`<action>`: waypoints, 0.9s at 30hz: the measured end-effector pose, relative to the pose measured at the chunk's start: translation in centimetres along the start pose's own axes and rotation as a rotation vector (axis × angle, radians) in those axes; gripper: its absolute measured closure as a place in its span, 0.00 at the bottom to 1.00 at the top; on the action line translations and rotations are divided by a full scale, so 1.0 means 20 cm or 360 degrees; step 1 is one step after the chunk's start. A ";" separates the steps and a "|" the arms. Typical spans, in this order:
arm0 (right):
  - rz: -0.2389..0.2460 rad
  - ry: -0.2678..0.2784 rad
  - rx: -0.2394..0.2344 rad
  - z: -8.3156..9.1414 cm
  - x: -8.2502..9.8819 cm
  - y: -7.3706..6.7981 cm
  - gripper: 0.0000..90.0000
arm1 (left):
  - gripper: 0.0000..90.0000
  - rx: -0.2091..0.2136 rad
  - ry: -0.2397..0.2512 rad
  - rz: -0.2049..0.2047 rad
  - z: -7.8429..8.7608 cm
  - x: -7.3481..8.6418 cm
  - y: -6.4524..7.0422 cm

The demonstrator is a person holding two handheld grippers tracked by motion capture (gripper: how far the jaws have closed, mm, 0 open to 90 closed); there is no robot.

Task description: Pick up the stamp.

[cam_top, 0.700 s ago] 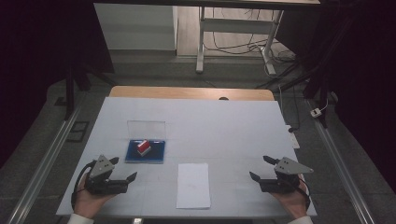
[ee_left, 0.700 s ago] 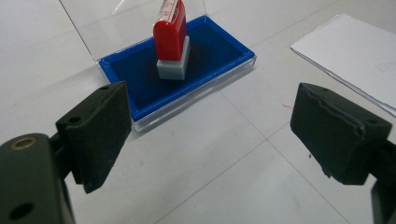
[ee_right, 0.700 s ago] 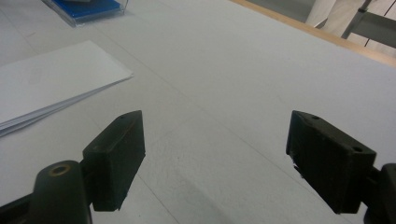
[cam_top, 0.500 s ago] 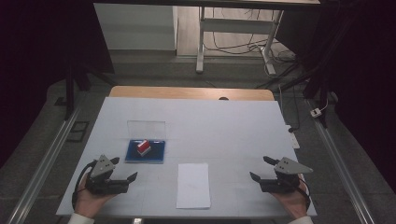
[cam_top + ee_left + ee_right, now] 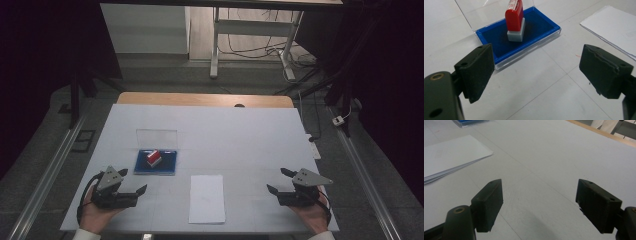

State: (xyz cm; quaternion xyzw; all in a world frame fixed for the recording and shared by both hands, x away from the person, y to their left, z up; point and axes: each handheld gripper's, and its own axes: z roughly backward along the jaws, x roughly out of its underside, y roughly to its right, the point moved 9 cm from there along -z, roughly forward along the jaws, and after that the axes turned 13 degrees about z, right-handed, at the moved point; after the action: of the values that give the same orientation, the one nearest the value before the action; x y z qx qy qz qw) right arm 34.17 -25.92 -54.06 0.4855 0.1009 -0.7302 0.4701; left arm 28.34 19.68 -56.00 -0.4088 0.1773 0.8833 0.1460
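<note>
change: nothing moves between the earlier frames and now; both your hands sit parked at the near edge of the white table (image 5: 250, 135).
left gripper (image 5: 131, 192): jaws spread wide, nothing between them, aimed at the pad.
right gripper (image 5: 278, 186): jaws released, empty, well apart from everything.
red stamp with a grey base (image 5: 515, 20): upright on the blue ink pad in its clear open case (image 5: 541, 27), untouched.
white paper stack (image 5: 207, 198): between your grippers, blank.
meaning: work not started; I'd judge the stamp pickup is your next move.
</note>
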 end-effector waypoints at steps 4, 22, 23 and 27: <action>0.0004 -0.0006 -0.0006 0.00 0.00 -0.01 0.24 | 0.15 -0.0001 -0.0005 -0.0005 0.01 0.00 0.00; 0.0023 -0.0019 -0.0034 -0.02 0.00 -0.04 0.25 | 0.17 -0.0030 0.0017 -0.0038 0.09 -0.08 -0.01; 0.0024 -0.0018 -0.0037 -0.02 0.00 -0.04 0.25 | 0.17 -0.0030 0.0017 -0.0038 0.09 -0.08 -0.01; 0.0022 -0.0013 -0.0034 -0.02 0.00 -0.04 0.25 | 0.18 -0.0019 0.0003 -0.0048 0.09 -0.11 0.00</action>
State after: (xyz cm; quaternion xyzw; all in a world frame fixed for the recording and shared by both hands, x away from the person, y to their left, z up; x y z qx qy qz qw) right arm 33.84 -25.22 -54.58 0.4781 0.1033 -0.7278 0.4806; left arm 28.50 20.27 -53.22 -0.4131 0.1659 0.8816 0.1567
